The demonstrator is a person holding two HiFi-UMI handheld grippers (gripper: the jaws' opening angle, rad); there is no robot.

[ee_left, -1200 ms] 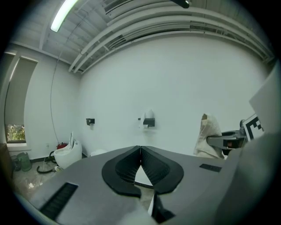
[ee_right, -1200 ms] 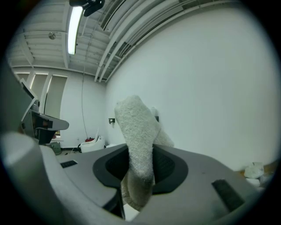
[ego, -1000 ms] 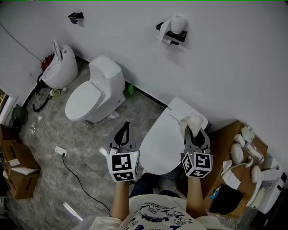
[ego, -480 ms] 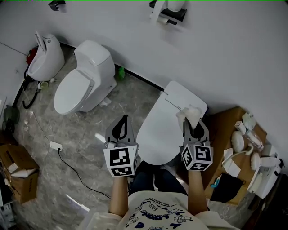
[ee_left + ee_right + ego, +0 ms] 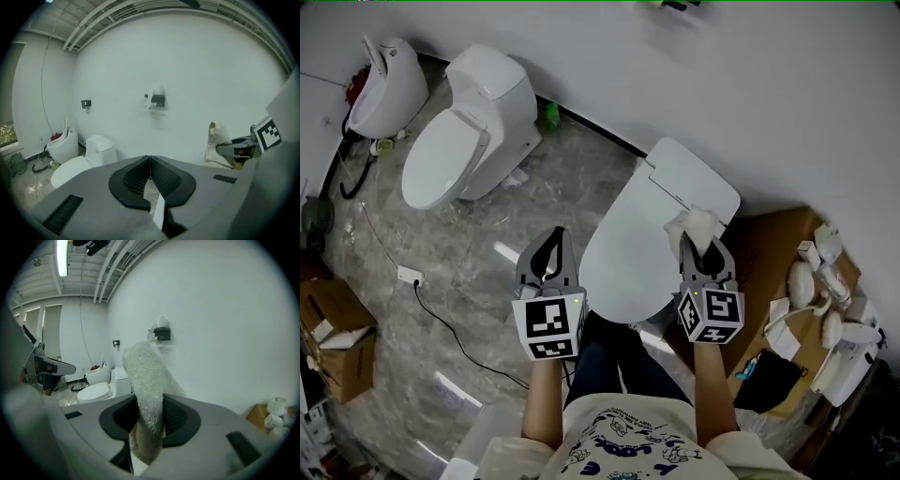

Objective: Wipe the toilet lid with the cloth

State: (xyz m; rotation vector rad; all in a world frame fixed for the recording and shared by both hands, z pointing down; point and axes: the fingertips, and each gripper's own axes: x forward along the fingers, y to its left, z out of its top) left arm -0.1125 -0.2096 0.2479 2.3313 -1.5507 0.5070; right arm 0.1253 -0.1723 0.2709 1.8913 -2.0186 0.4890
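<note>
fluffy cloth (image 5: 701, 225) pinched in right gripper (image 5: 704, 249), smooth oval toilet lid (image 5: 623, 267)

A grey marbled floor (image 5: 478, 234) is seen, and a closed toilet (image 5: 628, 262) is set on it by the wall. Left of that toilet are stood a second toilet (image 5: 459, 131), a green bottle (image 5: 549, 115) and, farthest, a urinal (image 5: 389, 80). To its lower left are laid a socket strip (image 5: 409, 277), a cable (image 5: 459, 337) and a box (image 5: 333, 337); brown cardboard (image 5: 764, 253) is laid to its right
</note>
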